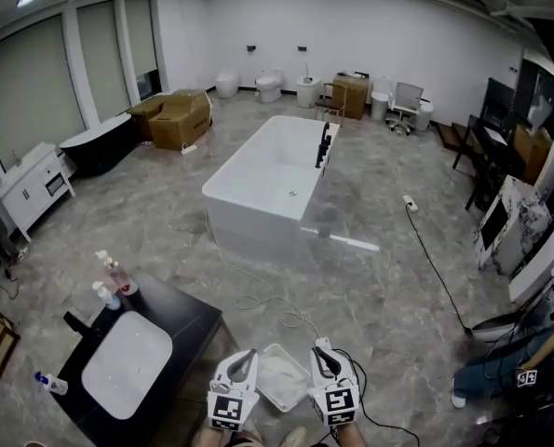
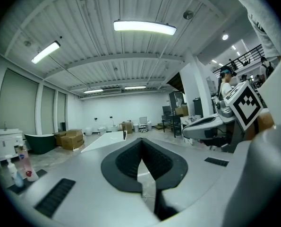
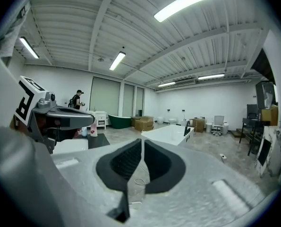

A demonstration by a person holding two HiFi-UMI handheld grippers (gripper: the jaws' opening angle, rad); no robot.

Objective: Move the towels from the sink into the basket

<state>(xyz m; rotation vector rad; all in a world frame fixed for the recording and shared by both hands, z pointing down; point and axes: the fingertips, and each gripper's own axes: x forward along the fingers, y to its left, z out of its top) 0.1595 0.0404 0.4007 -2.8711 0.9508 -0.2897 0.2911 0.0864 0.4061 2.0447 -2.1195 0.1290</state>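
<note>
over grey floor, left gripper and right gripper both pinched together, empty.

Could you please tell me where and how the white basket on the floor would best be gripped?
Probably by the rim of the basket, from straight above: it stands upright with an open top, so the thin wall should fit between opened jaws. The left gripper and right gripper are shut now.
</note>
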